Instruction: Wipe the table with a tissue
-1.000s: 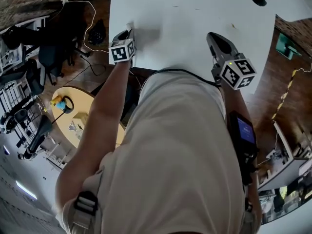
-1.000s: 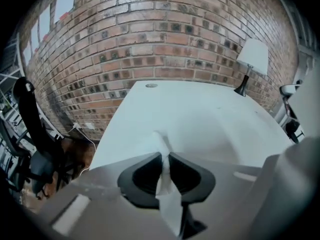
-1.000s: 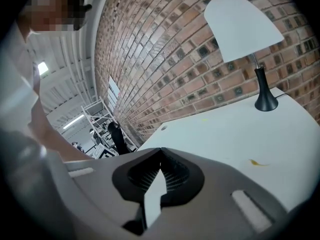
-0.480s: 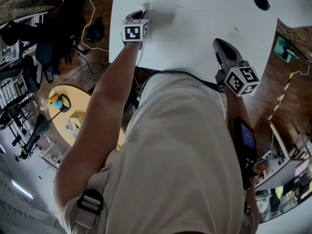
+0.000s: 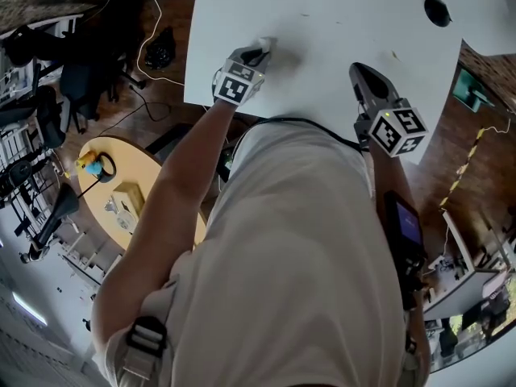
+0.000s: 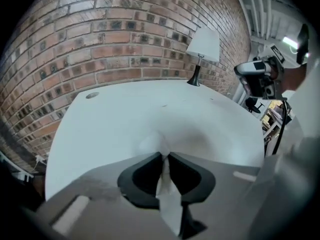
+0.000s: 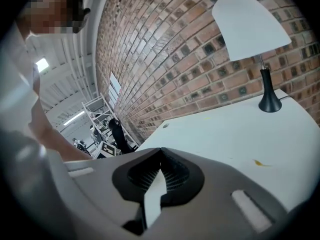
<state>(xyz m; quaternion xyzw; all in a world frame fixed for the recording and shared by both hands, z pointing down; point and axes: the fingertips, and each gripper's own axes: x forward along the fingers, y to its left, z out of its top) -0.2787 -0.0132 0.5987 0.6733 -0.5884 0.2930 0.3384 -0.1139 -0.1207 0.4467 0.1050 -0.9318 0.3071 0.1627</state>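
A white tissue (image 6: 163, 171) is pinched between the jaws of my left gripper (image 6: 163, 156), and its free end bunches on the white table (image 6: 125, 119) just past the tips. In the head view this gripper (image 5: 260, 54) points down onto the table near its front edge, with the tissue (image 5: 265, 44) under its tip. My right gripper (image 5: 362, 75) hovers over the table's right front part, its jaws together with nothing in them. Its tips (image 7: 160, 153) meet over the tabletop (image 7: 235, 134).
A white-shaded lamp (image 7: 250, 24) on a black foot stands at the table's far side. There is a dark cable hole (image 5: 438, 10) in the top and a small yellow speck (image 7: 259, 162) near my right gripper. Left of the table, on the floor, are cables (image 5: 153, 47) and a round wooden table (image 5: 121, 192).
My left gripper has slid the tissue rightward across the table, from the left edge toward the middle, and has rolled. The right gripper has stayed put.
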